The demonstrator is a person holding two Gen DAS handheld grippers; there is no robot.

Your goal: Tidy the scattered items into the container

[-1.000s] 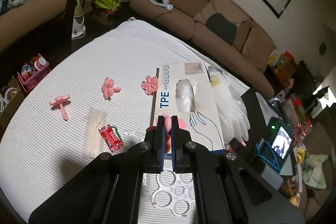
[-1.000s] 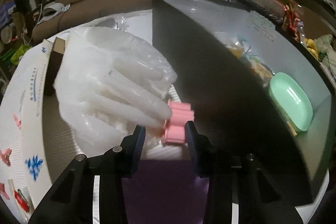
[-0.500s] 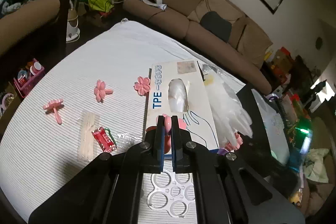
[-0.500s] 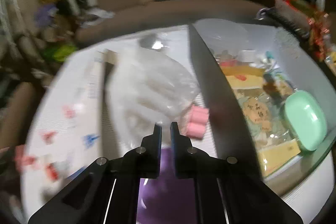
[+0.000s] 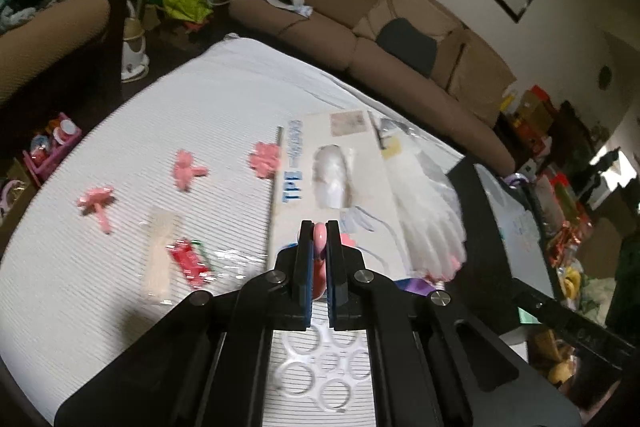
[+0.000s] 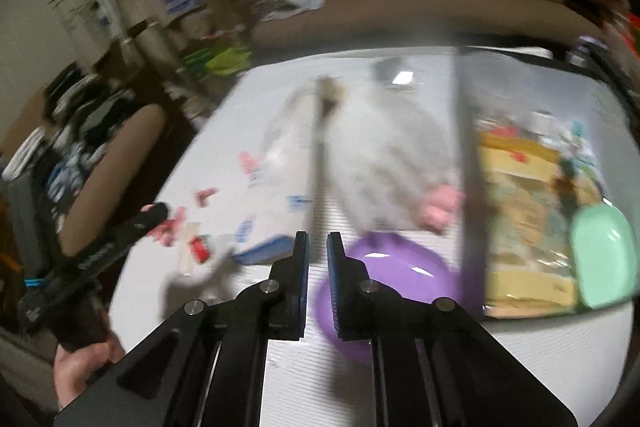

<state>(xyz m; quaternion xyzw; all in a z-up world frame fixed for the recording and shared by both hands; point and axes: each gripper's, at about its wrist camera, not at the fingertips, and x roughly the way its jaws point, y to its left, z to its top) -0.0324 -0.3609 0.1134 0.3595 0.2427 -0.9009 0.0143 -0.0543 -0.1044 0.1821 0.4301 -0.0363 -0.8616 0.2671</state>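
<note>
1. Pulled right gripper [image 6: 317,239] up and back off the pink roller [image 6: 440,205], which was left by the plastic glove [image 6: 384,147], just beside the container [image 6: 466,147] wall.
2. Found its jaws opening from a narrow gap, with nothing between them.
3. Kept left gripper [image 5: 319,227] pinched on a pink clip [image 5: 319,241] over the glove box [image 5: 360,187].
4. Judged container right of both tools, long wall running away; right hand nearer, so clip needed carrying rightward over the glove.

Striped white table [image 5: 224,99], glove box [image 5: 340,163]
</note>
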